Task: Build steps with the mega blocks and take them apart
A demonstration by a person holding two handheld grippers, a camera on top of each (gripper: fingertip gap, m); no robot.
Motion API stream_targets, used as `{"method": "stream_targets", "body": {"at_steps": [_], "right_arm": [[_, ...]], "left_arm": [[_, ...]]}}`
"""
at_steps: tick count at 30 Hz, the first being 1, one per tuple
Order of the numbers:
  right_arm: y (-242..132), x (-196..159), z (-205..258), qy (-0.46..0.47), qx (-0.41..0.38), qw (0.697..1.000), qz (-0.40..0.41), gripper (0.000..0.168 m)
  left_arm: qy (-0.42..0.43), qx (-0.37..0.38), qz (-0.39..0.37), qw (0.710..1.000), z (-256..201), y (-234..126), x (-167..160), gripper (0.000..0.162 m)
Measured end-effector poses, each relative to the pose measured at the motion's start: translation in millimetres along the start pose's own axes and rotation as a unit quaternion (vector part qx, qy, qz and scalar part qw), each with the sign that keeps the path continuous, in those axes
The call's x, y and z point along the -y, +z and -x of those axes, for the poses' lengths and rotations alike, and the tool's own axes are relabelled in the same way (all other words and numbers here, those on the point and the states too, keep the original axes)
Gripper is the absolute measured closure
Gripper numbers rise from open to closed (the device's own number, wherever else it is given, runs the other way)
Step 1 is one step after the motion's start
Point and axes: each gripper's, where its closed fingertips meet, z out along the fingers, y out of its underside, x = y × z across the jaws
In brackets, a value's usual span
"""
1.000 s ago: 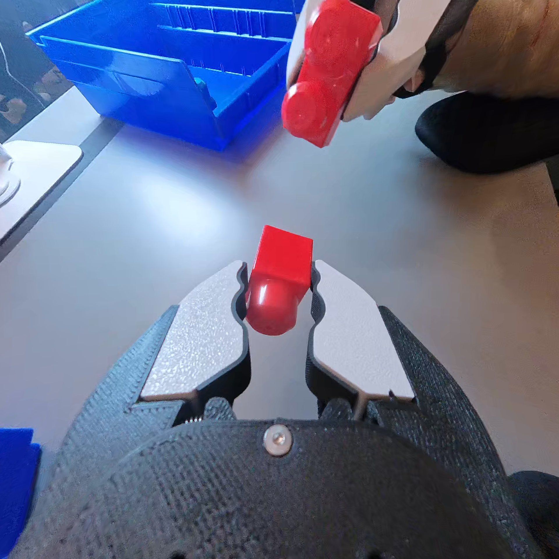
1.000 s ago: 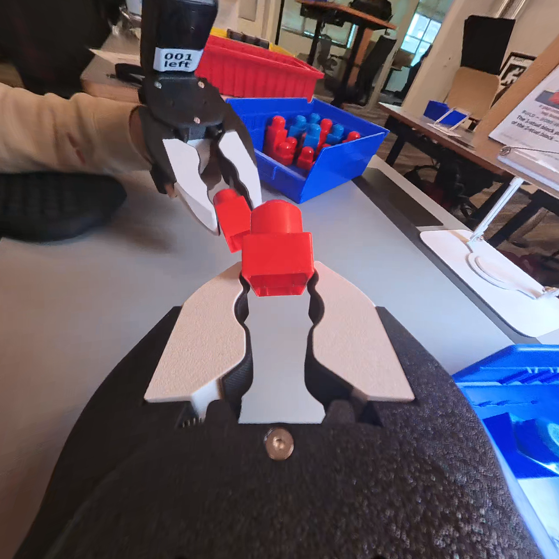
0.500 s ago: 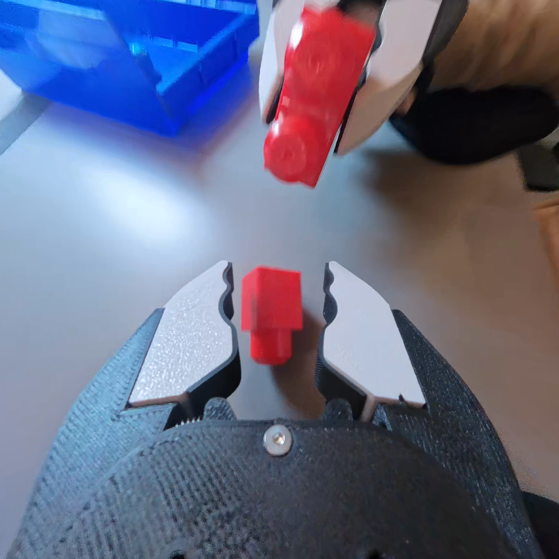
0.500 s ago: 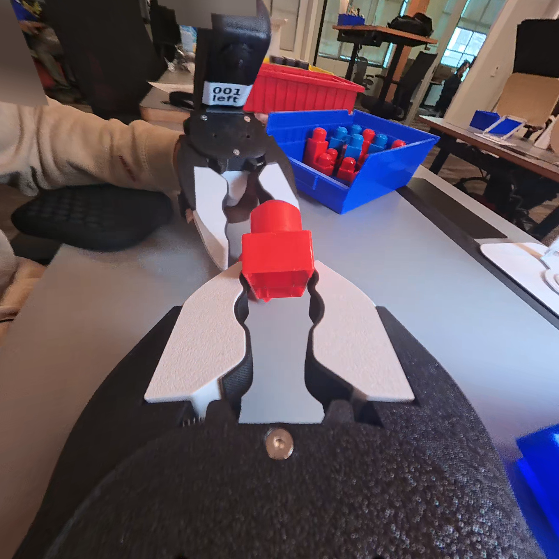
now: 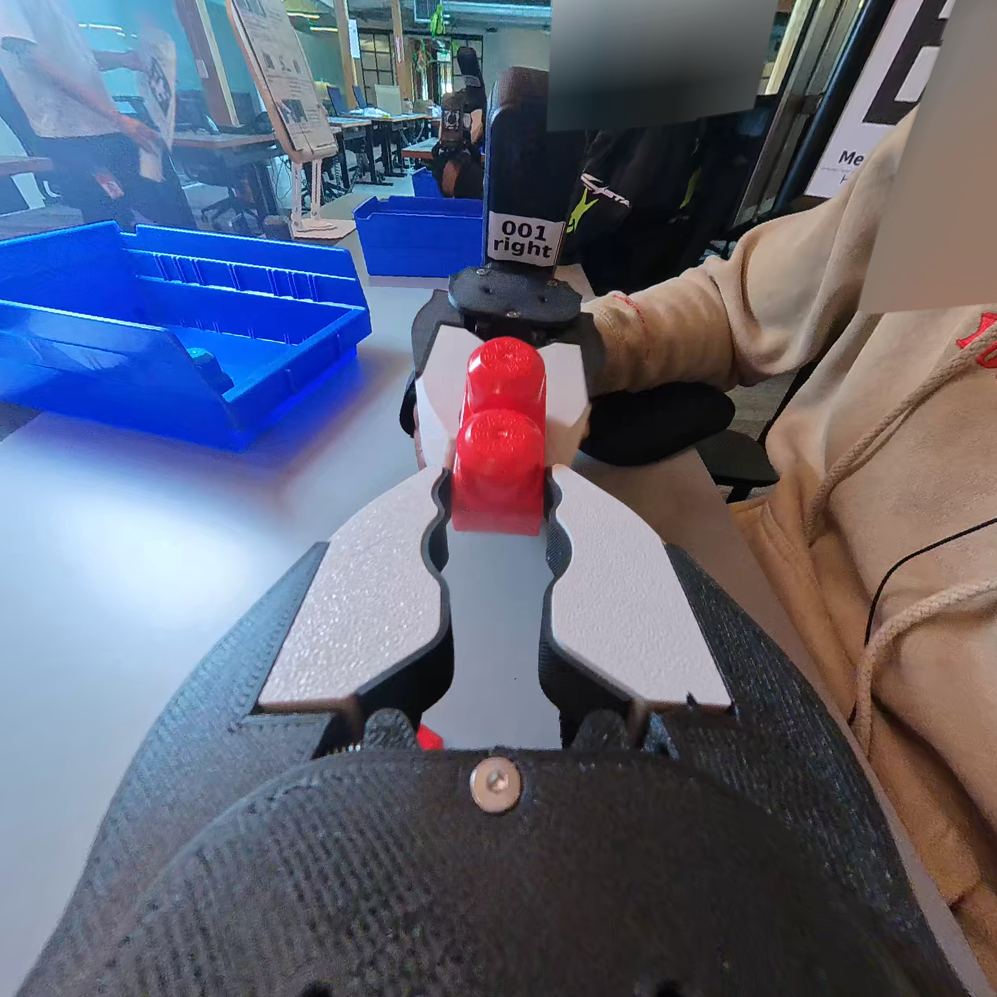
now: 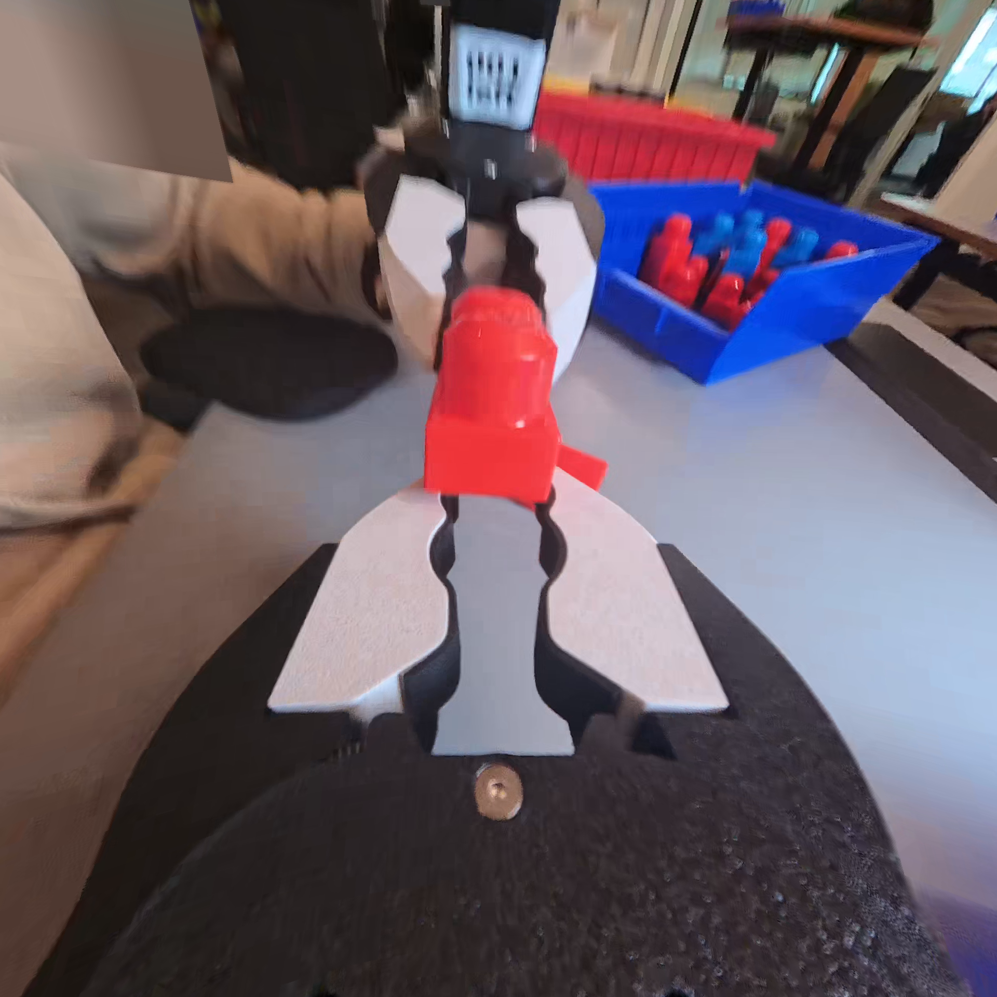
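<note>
A red two-stud block (image 5: 499, 458) is held in the air between both grippers, studs up. My left gripper (image 5: 496, 485) is shut on its near end in the left wrist view. The right gripper (image 5: 502, 426) faces it and grips the far end. In the right wrist view, my right gripper (image 6: 493, 502) is shut on the same block (image 6: 491, 421), and the left gripper (image 6: 491, 291) stands opposite, blurred. A small single red block (image 6: 585, 468) lies on the grey table below. It also peeks out under my left gripper (image 5: 430, 737).
A nearly empty blue bin (image 5: 291, 345) stands at the left in the left wrist view. A blue bin (image 6: 782, 345) with several red and blue blocks is at the back right, with a red bin (image 6: 647, 140) behind it. A person's sleeve and a black armrest (image 6: 270, 361) border the table. Left and right tips are no more than a few centimetres apart.
My left gripper let go of the single red block onto the table, rose, and closed on the end of the two-stud block held by the right gripper. The two grippers came together.
</note>
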Motion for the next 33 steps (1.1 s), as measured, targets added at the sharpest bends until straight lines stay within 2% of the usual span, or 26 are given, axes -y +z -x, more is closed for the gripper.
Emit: {"method": "stream_targets", "body": {"at_steps": [2,5,8,10,11,12,14,16,18,21,23,25,29,33], "right_arm": [[-3,-13,-7,-0.020,-0.015,0.999,0.044,0.135],[-8,-8,-7,-0.006,-0.012,0.998,0.054,0.117],[-11,2,-9,-0.019,-0.027,0.998,0.052,0.114],[-9,1,-8,-0.019,-0.028,0.998,0.054,0.117],[-6,0,-7,-0.022,-0.031,0.998,0.056,0.131],[-4,-1,-8,-0.033,-0.041,0.997,0.058,0.137],[-4,3,-13,-0.057,-0.063,0.995,0.051,0.137],[-12,16,-26,-0.062,-0.099,0.993,0.023,0.139],[-36,36,-57,-0.069,-0.177,0.982,-0.018,0.139],[-101,54,-137,-0.052,-0.340,0.938,-0.051,0.139],[-148,46,-197,-0.028,-0.445,0.895,-0.020,0.139],[-186,23,-252,0.008,-0.523,0.852,0.026,0.139],[-222,-39,-338,0.092,-0.596,0.791,0.103,0.139],[-236,-98,-389,0.148,-0.616,0.753,0.175,0.139]], "left_arm": [[0.007,0.013,0.012,1.000,5,-4,-2,0.129],[0.028,0.035,0.042,0.998,11,-6,-11,0.129],[0.058,0.051,0.082,0.994,13,-3,-22,0.129],[0.069,0.051,0.097,0.992,11,-1,-27,0.129],[0.071,0.051,0.101,0.991,11,1,-28,0.129],[0.074,0.055,0.103,0.990,12,1,-29,0.129],[0.081,0.067,0.095,0.990,16,0,-27,0.129],[0.076,0.104,0.055,0.990,27,-6,-13,0.127],[0.074,0.145,0.042,0.986,43,-16,-7,0.117],[0.064,0.177,0.053,0.981,60,-28,-11,0.113],[0.051,0.184,0.072,0.979,65,-29,-19,0.111],[0.045,0.181,0.106,0.977,67,-26,-32,0.105],[0.047,0.174,0.159,0.971,67,-20,-54,0.101],[0.015,0.151,0.168,0.974,61,-16,-60,0.103]]}}
